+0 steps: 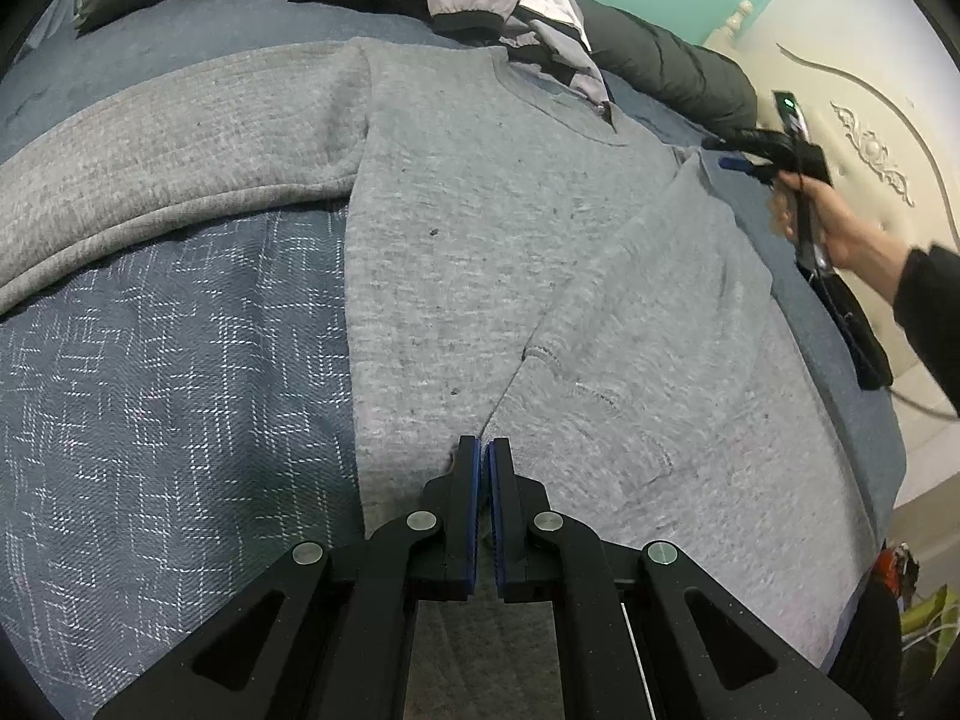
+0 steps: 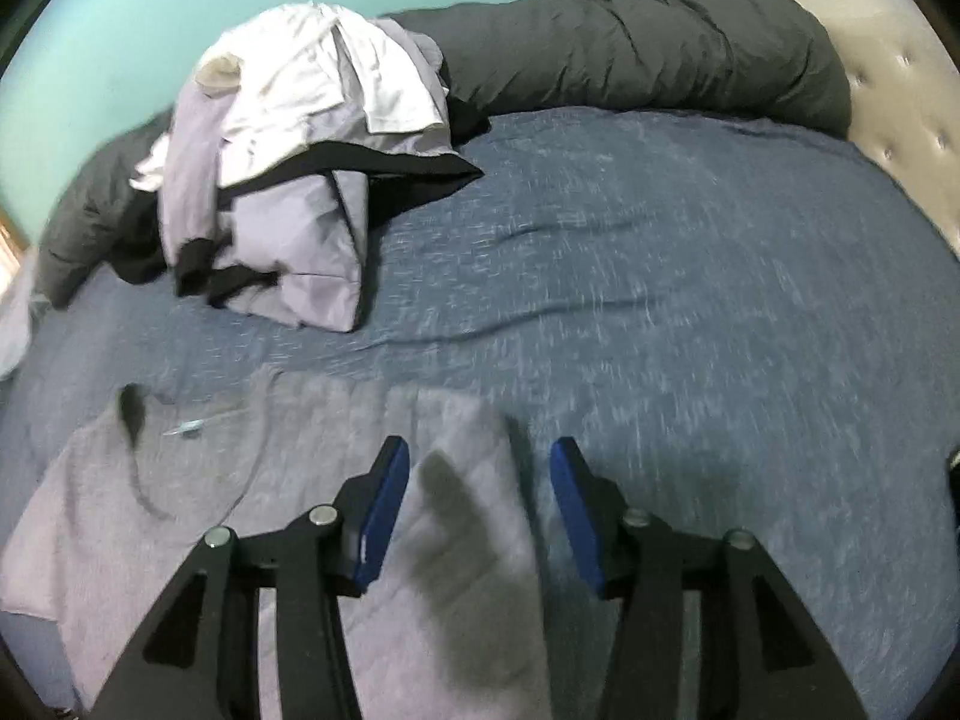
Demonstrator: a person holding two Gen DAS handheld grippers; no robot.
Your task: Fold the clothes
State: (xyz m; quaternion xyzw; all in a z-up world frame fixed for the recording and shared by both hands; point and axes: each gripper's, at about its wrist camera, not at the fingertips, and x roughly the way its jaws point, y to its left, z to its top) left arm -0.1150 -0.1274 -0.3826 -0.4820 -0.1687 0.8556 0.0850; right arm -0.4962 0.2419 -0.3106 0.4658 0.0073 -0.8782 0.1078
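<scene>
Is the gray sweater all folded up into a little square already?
No, the gray sweater lies spread flat on the blue bedspread, one sleeve stretched out sideways.

We see a bed (image 2: 690,276) under a blue woven cover. On it lie a grey sweater (image 1: 480,228) spread flat, a heap of lilac, white and black clothes (image 2: 288,180), and a rolled dark duvet (image 2: 648,54) along its far edge.
</scene>
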